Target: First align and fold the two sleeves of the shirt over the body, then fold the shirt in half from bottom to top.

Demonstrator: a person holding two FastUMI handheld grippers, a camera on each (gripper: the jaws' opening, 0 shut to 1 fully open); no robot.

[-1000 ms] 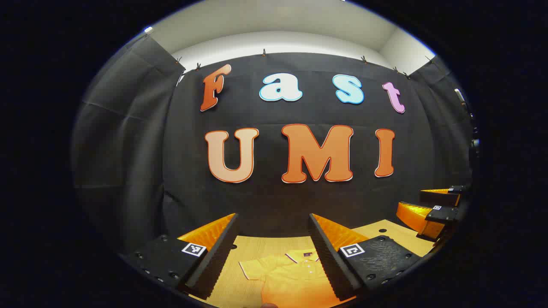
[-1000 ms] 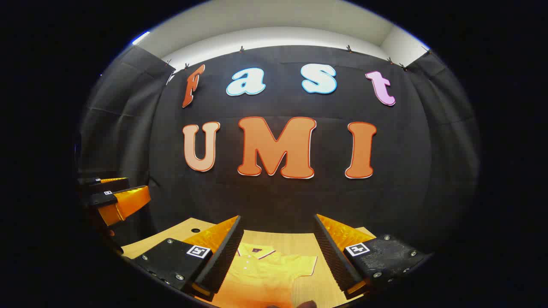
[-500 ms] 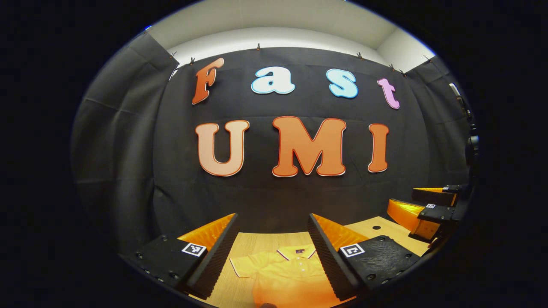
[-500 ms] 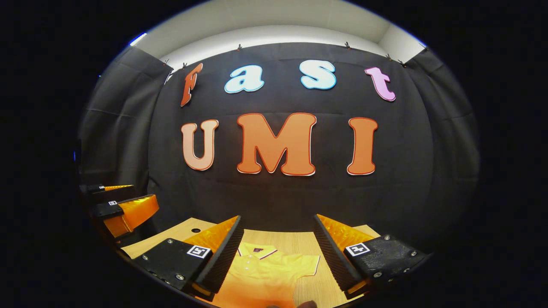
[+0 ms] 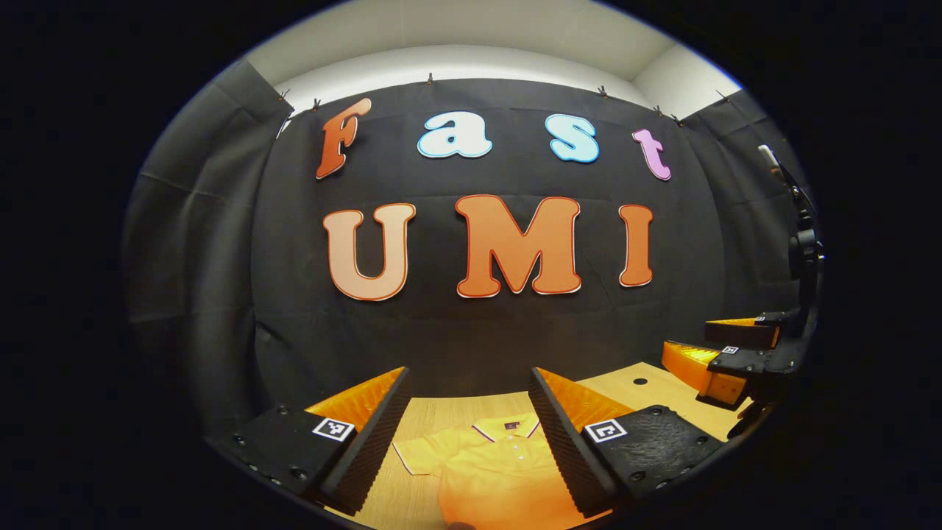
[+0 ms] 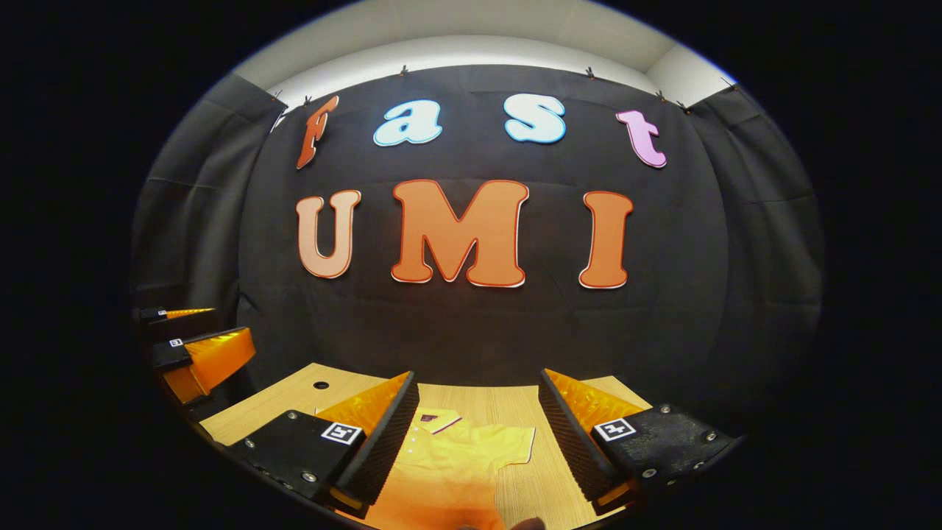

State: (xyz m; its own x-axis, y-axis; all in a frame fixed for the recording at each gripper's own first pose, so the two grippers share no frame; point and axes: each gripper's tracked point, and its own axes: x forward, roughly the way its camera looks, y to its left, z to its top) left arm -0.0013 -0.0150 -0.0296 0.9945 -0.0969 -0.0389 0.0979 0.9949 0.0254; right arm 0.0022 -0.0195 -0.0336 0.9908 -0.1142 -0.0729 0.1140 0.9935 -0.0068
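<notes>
Centrally, one yellow shirt [image 5: 494,471] lay flat on the worktop [image 6: 508,405], collar label unreadable. Two grippers, left gripper [image 5: 466,442] and right gripper [image 6: 478,442], hovered above it, jaws wide apart, holding nothing.

Both tongs [image 5: 467,434] [image 6: 478,438] have tipped slightly downward, bringing more of the shirt [image 5: 489,471] into sight.

light: dim booth, bright strip along ceiling top | glare: warm shine on shirt [image 5: 491,471] | distortion: strong fisheye bending at edges | focus: sharp, no blur
</notes>
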